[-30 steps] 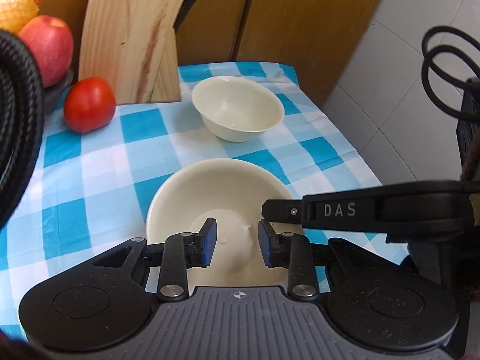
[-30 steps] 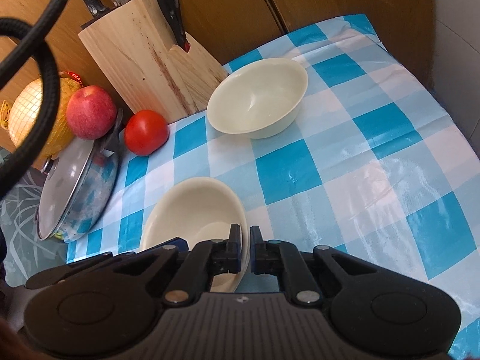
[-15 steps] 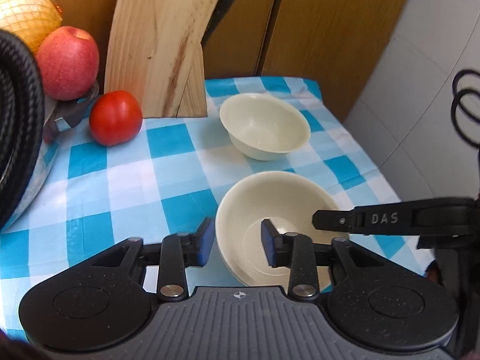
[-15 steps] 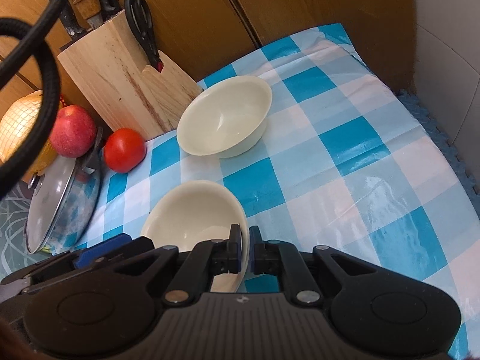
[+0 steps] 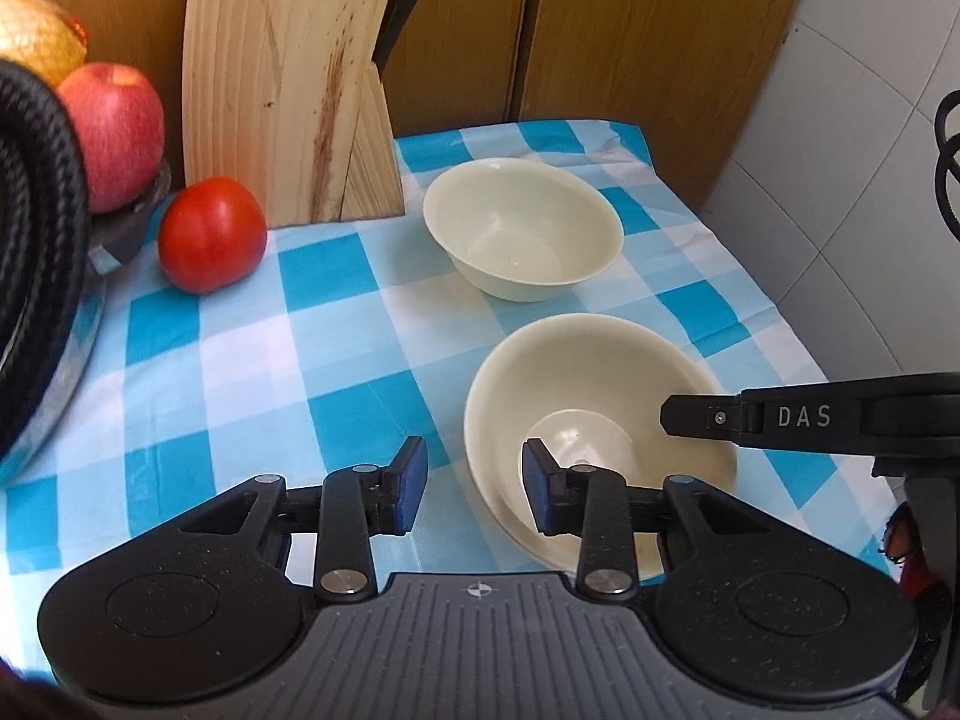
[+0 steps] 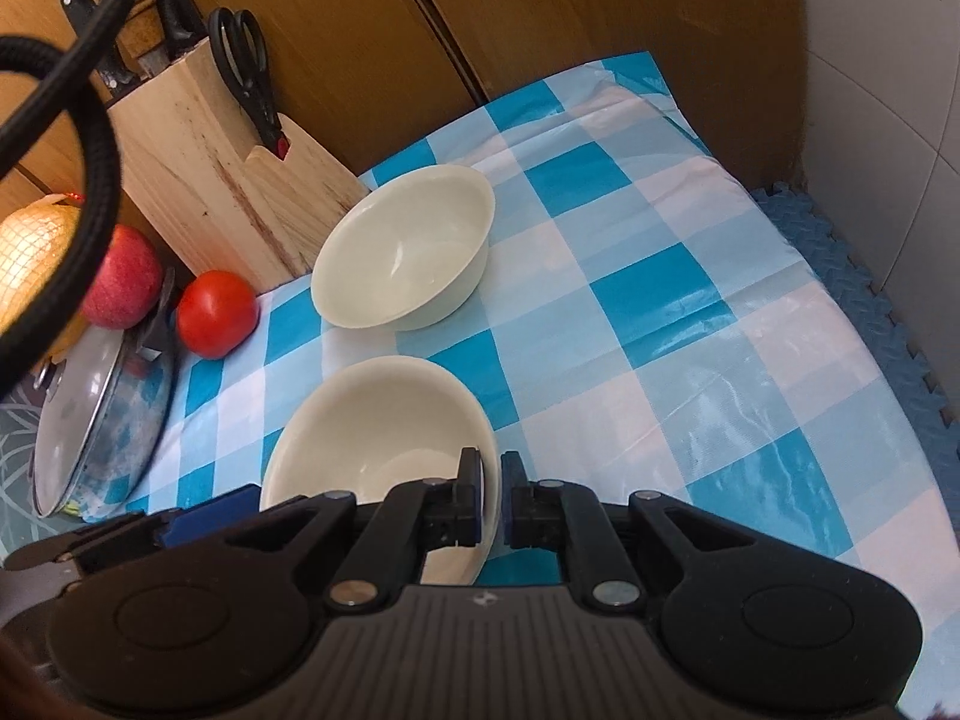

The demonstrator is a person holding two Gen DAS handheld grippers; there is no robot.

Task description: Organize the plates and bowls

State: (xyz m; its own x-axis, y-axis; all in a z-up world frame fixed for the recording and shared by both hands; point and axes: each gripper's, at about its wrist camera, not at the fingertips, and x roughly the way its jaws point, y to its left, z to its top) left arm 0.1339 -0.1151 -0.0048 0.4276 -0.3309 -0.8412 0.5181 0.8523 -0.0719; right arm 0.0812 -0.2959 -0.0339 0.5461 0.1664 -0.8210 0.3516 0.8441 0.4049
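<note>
Cream near bowl (image 6: 384, 432) is pinched at its rim by right gripper (image 6: 491, 495); left gripper (image 5: 473, 483) open, empty. Lift level, then nest it squarely inside far bowl (image 6: 402, 252) toward the table's back edge.

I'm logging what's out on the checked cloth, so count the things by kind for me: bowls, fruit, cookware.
Bowls: 2, near bowl held by the right tongs, far bowl
Fruit: 3, tomato, apple, netted yellow fruit
Lidded pot: 1
Knife block: 1
Total: 7
</note>
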